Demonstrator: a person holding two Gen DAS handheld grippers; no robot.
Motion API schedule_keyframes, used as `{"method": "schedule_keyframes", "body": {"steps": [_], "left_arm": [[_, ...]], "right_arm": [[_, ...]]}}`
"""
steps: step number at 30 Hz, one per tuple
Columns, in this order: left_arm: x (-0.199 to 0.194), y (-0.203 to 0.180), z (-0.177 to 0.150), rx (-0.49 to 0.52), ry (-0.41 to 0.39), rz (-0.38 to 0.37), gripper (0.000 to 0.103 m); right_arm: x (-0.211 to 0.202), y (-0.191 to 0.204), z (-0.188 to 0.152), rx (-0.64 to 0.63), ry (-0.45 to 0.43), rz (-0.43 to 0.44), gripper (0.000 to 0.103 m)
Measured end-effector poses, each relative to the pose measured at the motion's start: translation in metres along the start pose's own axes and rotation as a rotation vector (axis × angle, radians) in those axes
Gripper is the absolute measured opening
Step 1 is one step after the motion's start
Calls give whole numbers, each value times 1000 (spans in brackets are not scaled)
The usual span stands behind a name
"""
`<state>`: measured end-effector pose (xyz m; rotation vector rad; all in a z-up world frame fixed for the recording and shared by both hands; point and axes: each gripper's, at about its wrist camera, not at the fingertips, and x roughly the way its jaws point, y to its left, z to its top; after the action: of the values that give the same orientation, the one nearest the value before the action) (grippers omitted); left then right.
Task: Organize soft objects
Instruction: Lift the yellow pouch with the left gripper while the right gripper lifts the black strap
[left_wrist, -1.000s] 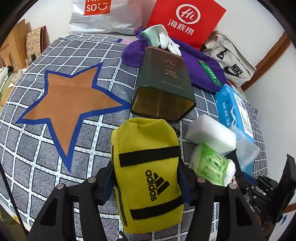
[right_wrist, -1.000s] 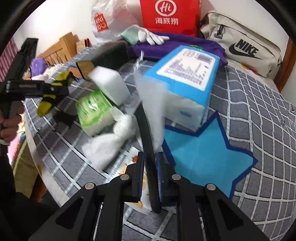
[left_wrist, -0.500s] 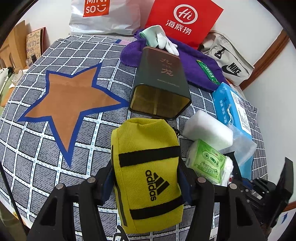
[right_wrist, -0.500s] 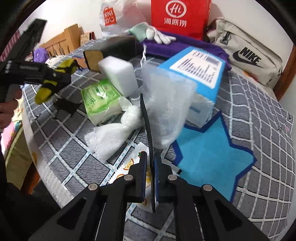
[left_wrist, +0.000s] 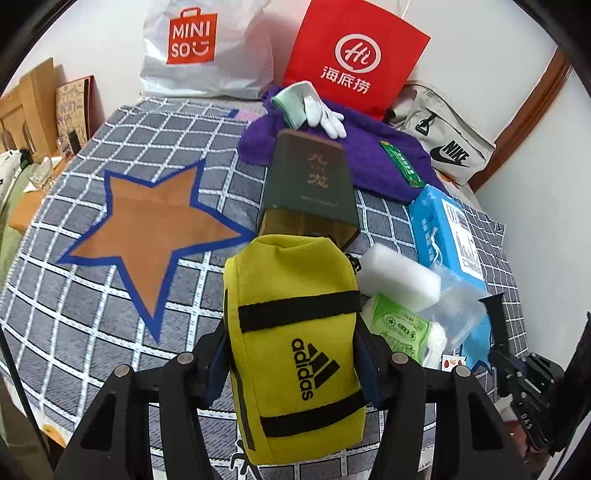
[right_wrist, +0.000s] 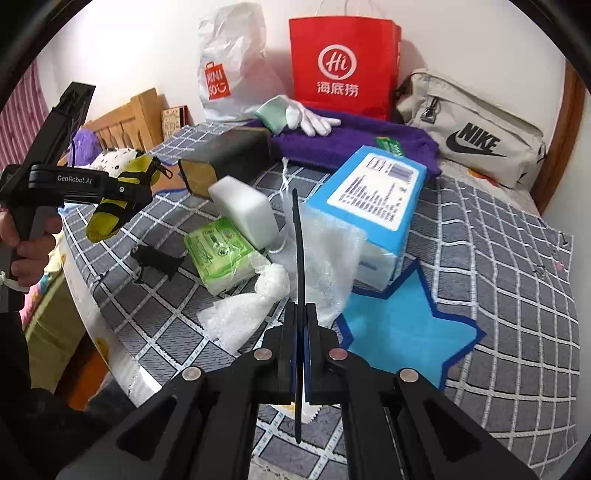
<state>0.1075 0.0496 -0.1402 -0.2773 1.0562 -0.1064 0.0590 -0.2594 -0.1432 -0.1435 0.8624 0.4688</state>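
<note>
The left gripper (left_wrist: 291, 365) clamps a yellow pouch (left_wrist: 291, 332) between its pads, off the bed (left_wrist: 92, 314); in the right wrist view the pouch hangs at the far left above the bed's edge. The right gripper (right_wrist: 303, 325) is clenched on a thin dark strap (right_wrist: 300, 258) that stands up between its fingers, with a bubble-wrap bag (right_wrist: 325, 266) just behind it. Past the pouch lie a green packet (left_wrist: 399, 326) and a white foam block (left_wrist: 400, 277), touching. Right of them sits a blue tissue pack (left_wrist: 443, 229). Farther off, a dark tin (left_wrist: 312, 184) lies on its side, open mouth toward the pouch. Behind it a purple towel (left_wrist: 369, 162) carries a white glove (left_wrist: 321, 110). A red bag (left_wrist: 351, 55), a white bag (left_wrist: 207, 48) and a beige bag (left_wrist: 443, 144) stand along the wall.
</note>
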Motion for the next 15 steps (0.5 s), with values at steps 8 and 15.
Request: {"method": "schedule_keyframes", "body": {"steps": [8, 15], "left_arm": [[-16, 0, 16, -10, -26, 13, 56], [-25, -13, 36, 16, -45, 18, 56]], "right_arm": [[-25, -23, 26, 87, -49, -52, 3], [-37, -37, 65, 138, -101, -57, 3]]}}
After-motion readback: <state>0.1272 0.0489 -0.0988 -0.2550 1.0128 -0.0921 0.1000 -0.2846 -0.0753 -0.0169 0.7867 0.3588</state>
